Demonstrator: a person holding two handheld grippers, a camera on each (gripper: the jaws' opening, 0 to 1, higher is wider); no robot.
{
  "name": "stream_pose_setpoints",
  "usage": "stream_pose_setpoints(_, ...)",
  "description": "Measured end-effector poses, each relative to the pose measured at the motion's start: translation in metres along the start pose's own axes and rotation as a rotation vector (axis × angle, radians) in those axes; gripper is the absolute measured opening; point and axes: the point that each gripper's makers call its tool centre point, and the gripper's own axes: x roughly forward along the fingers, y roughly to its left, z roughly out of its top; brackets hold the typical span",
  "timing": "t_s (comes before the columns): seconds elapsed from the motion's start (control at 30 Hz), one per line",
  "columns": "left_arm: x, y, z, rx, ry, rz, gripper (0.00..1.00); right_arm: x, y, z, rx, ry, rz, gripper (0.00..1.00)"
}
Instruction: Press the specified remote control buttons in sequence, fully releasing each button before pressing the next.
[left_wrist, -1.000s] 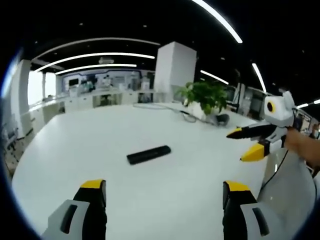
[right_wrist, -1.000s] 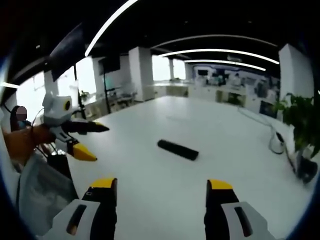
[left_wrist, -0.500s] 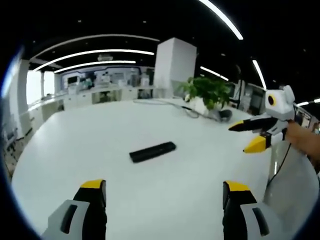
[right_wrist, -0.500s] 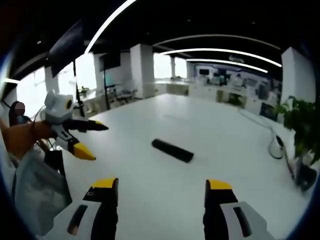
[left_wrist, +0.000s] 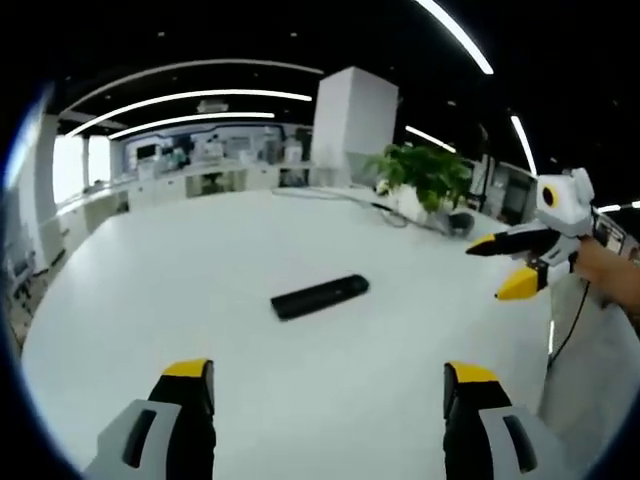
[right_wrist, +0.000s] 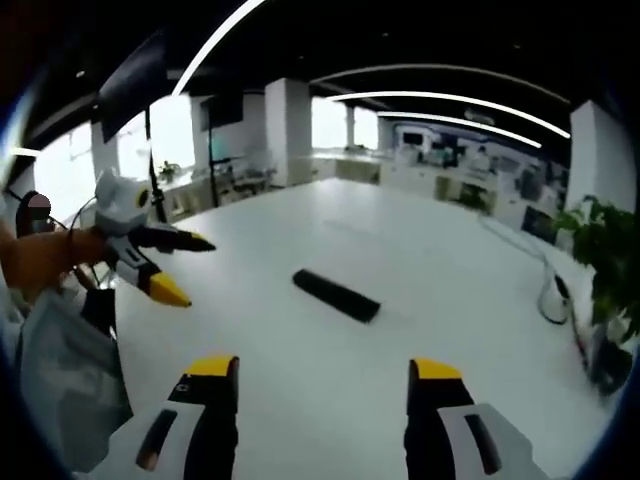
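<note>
Task barely begun: remote (left_wrist: 320, 297) flat on table (left_wrist: 150, 300), untouched, well ahead of left gripper (left_wrist: 327, 385) and right gripper (right_wrist: 324, 380), both wide open, empty, hovering; every button press apparently left.

Long ceiling light strips (left_wrist: 190, 97) glare on the bright white table (left_wrist: 180, 270); both views are soft, fisheye-bent at the edges.

Remote (left_wrist: 320, 297) – matt black plastic; table (left_wrist: 180, 280) – smooth white, slight sheen.
</note>
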Motion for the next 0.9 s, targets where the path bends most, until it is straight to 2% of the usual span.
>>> stream_pose_setpoints(0.9,0.036,0.026,-0.003,0.042,0.052,-0.008,0.92,0.027,-0.032,-0.012,-0.033,0.061,-0.001,0.63)
